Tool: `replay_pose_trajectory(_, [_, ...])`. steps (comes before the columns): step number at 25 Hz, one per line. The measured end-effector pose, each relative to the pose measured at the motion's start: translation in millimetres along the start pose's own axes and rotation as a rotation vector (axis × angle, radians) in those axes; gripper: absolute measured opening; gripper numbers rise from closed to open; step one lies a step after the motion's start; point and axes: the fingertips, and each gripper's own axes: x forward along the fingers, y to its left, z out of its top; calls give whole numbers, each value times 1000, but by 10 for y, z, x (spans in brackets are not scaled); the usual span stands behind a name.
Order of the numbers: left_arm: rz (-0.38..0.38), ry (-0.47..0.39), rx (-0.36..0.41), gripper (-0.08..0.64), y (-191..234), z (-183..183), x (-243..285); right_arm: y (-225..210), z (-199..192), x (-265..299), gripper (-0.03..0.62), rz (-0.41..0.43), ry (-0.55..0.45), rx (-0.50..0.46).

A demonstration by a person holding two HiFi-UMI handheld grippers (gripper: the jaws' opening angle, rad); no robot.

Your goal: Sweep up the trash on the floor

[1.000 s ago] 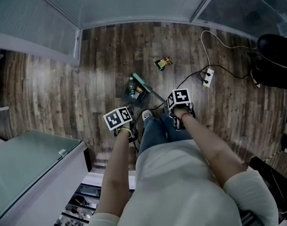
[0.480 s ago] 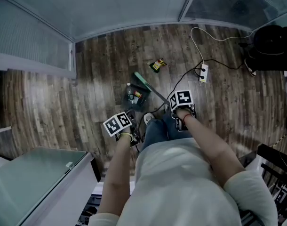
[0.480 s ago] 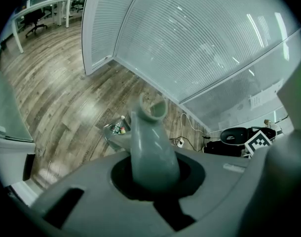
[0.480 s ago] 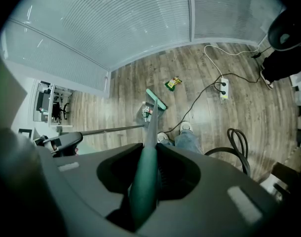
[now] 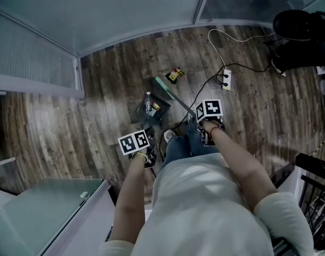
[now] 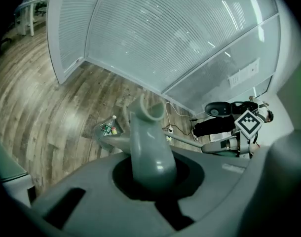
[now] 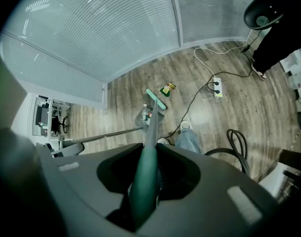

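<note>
Evidently working as a pair, the left gripper [image 6: 150, 181] clamps the grey dustpan handle [image 6: 146, 137] to steady the dustpan [image 5: 160, 112], which already holds 1 bottle [image 5: 147, 101], while the right gripper [image 7: 143, 184] is closed tight on the green broom handle [image 7: 150, 132], its broom head [image 5: 163, 85] set just beside the 1 wrapper [image 5: 175, 74] lying loose on the floor [image 5: 114, 89], seemingly to drag it in.

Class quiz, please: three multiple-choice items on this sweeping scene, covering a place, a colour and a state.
1. The snack wrapper lies: A) on a chair B) in a sink C) on the wooden floor.
2. The broom handle in the right tongs is: A) red B) green C) yellow.
3. The left tongs are: A) shut on the dustpan handle B) open and empty C) shut on a cup.
Answers: C, it sits on bare boards; B, the gripped shaft is green; A, the grey handle stands between them.
</note>
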Motion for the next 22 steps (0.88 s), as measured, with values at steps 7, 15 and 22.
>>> replay_pose_trajectory(7, [-127, 60, 20, 15, -210, 18, 132, -96, 195, -51, 95, 0, -21, 39])
replay_pose_trajectory(15, [-182, 92, 35, 14, -547, 49, 358, -350, 533, -149, 95, 0, -29, 33])
replay_pose_trajectory(22, [-169, 79, 19, 11, -767, 295, 534, -563, 972, -304, 95, -4, -35, 23])
